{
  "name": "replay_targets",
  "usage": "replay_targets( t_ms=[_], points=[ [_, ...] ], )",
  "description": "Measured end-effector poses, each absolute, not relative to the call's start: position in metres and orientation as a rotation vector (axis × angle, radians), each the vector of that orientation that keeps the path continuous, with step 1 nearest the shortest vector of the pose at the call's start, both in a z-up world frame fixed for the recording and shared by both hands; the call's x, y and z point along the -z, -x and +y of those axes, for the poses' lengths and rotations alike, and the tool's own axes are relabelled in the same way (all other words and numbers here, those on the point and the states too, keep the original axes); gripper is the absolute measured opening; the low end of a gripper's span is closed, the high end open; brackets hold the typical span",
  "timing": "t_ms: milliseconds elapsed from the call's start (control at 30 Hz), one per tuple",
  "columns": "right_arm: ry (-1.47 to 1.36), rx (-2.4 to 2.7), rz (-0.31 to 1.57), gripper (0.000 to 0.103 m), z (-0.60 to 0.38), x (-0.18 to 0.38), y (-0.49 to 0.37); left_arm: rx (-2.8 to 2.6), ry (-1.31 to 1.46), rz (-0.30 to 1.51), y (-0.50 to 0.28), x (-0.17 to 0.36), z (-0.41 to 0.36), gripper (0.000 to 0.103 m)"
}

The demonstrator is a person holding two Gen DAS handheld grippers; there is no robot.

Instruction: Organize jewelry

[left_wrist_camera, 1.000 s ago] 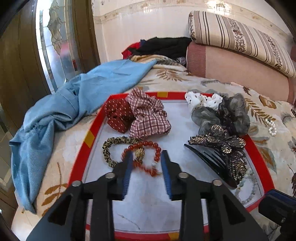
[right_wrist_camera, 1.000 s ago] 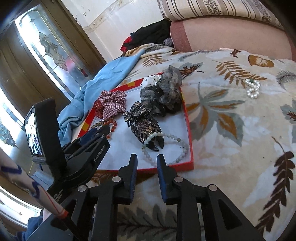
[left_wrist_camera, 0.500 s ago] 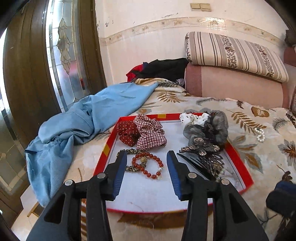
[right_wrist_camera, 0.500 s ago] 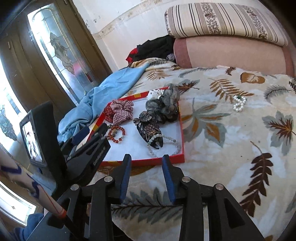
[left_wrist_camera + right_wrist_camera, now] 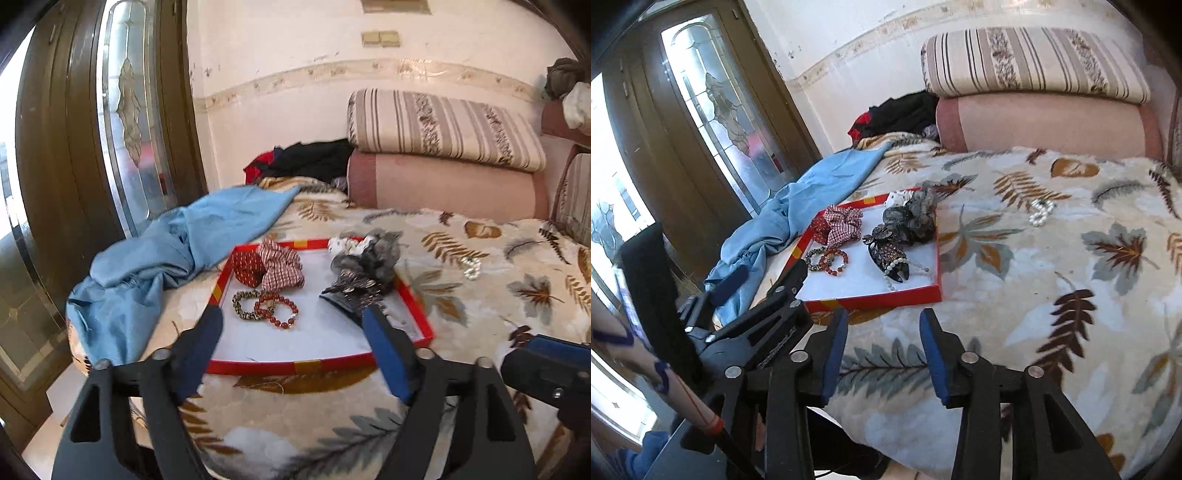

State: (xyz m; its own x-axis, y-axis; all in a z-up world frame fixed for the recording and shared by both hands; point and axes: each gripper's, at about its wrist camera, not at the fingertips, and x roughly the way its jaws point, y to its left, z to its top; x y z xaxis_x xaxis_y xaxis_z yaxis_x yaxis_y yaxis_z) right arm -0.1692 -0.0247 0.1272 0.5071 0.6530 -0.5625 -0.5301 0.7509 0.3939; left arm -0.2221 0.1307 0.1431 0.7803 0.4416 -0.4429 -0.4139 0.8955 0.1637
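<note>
Most of the jewelry already lies in the red tray [image 5: 413, 306] on the bed [image 5: 1015, 295]: the red bead bracelet [image 5: 277, 312] touching a leopard-print band [image 5: 244, 303], two scrunchies [image 5: 271, 266] at the far corner, a dark hair clip [image 5: 886, 251] and a pale bead strand [image 5: 908, 267]. One pearl bracelet [image 5: 1041, 213] lies out on the blanket, well apart from the tray, so that piece looks left to collect. The left gripper [image 5: 291, 339] hangs before the tray with its jaws wide apart and empty; the right gripper [image 5: 882, 339] is likewise spread and holds nothing.
</note>
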Motion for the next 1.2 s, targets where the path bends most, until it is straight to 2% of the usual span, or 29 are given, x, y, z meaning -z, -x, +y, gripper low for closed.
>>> replay_targets(
  t_ms=[133,200,267,400,767,1200],
  points=[
    [-0.174,-0.693,0.712,0.061,-0.042,-0.140,0.193,-0.450,-0.071,0.476,0.241,-0.163,0.116,0.091],
    [-0.162,-0.668,0.681,0.071,-0.050,-0.148,0.209,-0.447,-0.072,0.460,0.252,-0.176,0.111,0.099],
    [-0.141,-0.644,0.646,0.077,-0.056,-0.155,0.223,-0.445,-0.068,0.446,0.260,-0.188,0.107,0.103],
    [-0.107,-0.596,0.587,0.081,-0.066,-0.169,0.240,-0.460,-0.059,0.425,0.273,-0.208,0.105,0.103],
    [-0.041,-0.496,0.501,0.085,-0.069,-0.188,0.253,-0.582,-0.029,0.446,0.278,-0.209,0.120,0.103],
    [0.067,-0.533,0.533,0.085,-0.038,-0.158,0.249,-0.632,0.068,0.559,0.272,-0.168,0.158,0.103]
  ],
)
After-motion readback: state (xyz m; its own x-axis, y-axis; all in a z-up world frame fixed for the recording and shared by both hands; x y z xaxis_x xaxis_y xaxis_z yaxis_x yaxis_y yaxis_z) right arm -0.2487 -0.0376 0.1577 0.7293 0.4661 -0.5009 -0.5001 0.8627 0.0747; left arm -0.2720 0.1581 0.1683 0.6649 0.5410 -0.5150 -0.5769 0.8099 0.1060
